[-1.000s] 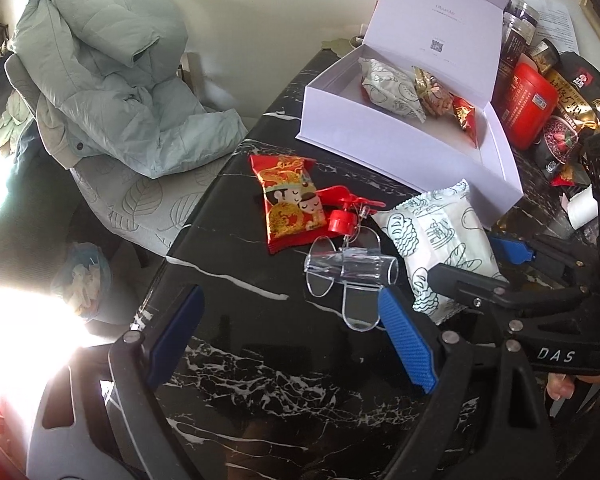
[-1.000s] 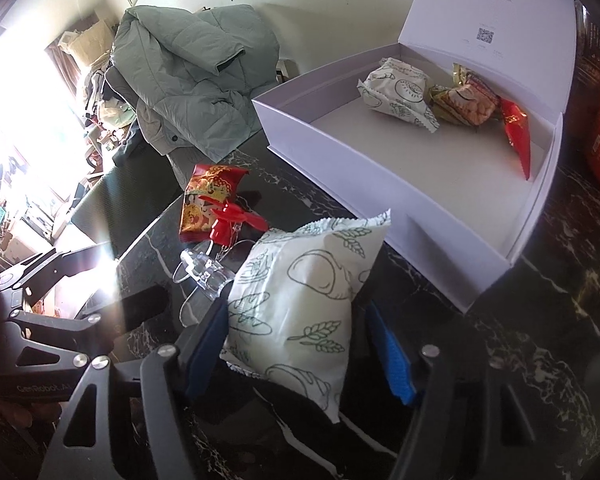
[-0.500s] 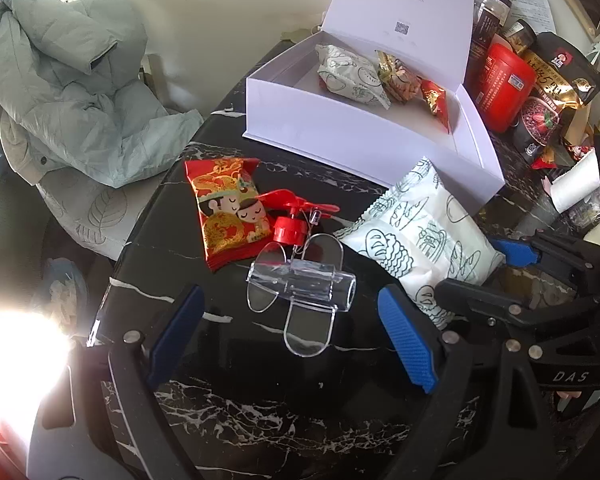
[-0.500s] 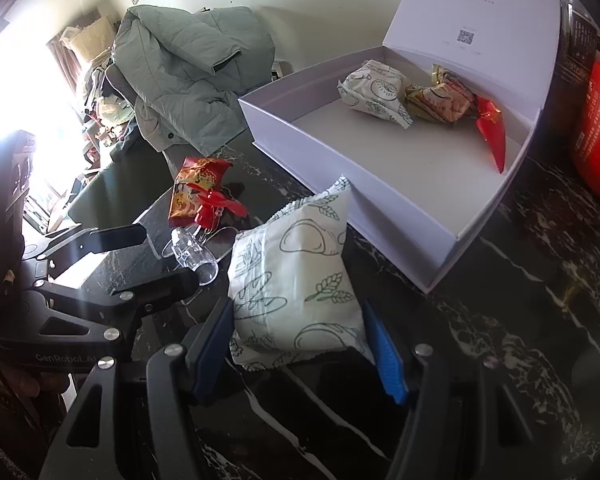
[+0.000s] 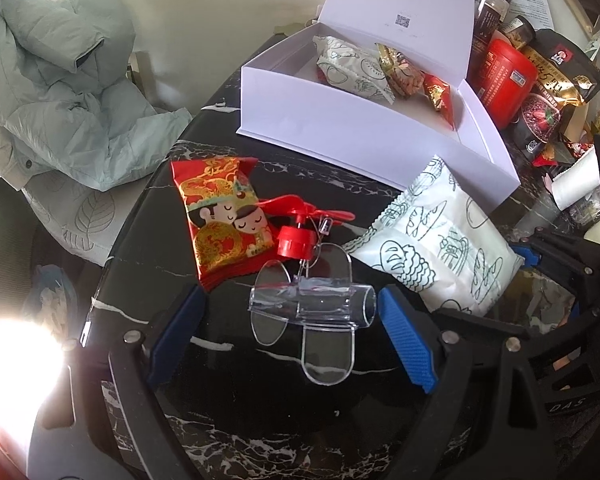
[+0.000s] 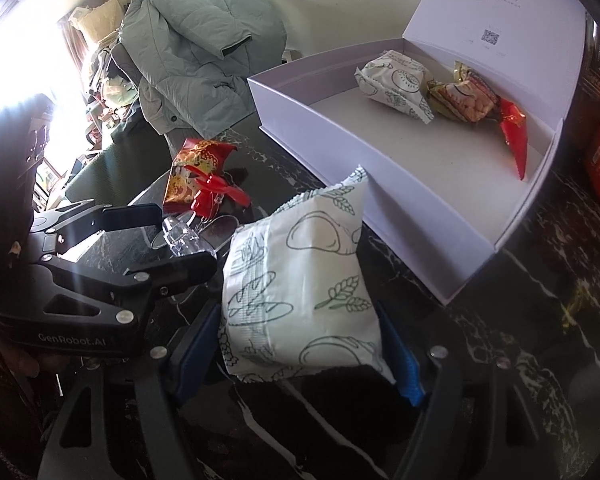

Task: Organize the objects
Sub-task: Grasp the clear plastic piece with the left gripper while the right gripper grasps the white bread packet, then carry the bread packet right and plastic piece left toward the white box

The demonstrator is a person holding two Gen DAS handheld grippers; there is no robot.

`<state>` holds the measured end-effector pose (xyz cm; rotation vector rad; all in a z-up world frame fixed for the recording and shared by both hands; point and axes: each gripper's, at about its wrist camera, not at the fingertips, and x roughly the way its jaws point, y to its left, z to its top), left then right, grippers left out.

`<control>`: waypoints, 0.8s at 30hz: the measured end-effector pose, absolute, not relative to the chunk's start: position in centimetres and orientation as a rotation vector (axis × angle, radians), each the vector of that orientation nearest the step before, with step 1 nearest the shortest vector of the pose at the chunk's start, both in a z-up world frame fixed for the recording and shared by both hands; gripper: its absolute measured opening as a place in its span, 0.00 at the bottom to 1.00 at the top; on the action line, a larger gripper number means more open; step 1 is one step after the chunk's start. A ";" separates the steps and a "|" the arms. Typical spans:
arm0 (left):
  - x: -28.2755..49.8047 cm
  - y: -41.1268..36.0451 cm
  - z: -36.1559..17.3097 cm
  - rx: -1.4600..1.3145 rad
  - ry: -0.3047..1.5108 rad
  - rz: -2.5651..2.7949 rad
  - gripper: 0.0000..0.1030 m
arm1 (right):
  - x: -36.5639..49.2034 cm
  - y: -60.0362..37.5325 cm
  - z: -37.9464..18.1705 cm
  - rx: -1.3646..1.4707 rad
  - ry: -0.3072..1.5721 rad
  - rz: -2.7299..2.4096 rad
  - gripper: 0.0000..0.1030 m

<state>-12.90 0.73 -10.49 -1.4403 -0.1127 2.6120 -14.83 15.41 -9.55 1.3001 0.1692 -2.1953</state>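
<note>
The left gripper (image 5: 292, 336) has dropped closer over the clear plastic toy plane (image 5: 312, 308), jaws wide and empty. The right gripper (image 6: 300, 344) is loosening around the white snack packet (image 6: 300, 280), which lies on the black marble table (image 5: 260, 440) before the open white box (image 6: 400, 200). Beyond, a green jacket (image 6: 200, 60) drapes a chair.

"GenRobot.AI" stands on the left tool (image 6: 172, 236)'s black body, "DAS" on the right tool (image 5: 516, 280)'s, a QR code inside the white box lid (image 6: 500, 12).

glossy black marble bench (image 5: 228, 368); clear plastic toy plane (image 5: 312, 312); matt white cardboard box (image 5: 340, 128); shiny foil snack packet (image 5: 220, 216); quilted cloth jacket (image 5: 60, 92).
</note>
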 end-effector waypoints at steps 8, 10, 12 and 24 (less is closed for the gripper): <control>-12.3 1.2 -10.3 -1.399 -0.081 2.613 0.58 | -14.4 15.3 -9.5 1.280 0.190 -2.201 0.70; -11.9 1.2 -10.3 -1.397 -0.092 2.602 0.57 | -14.3 15.4 -9.4 1.284 0.182 -2.205 0.69; -11.5 1.2 -10.2 -1.394 -0.098 2.595 0.57 | -13.9 15.5 -9.4 1.284 0.187 -2.212 0.67; -6.7 2.3 -10.2 -1.407 -0.075 2.562 0.57 | -9.3 16.9 -9.3 1.300 0.223 -2.226 0.67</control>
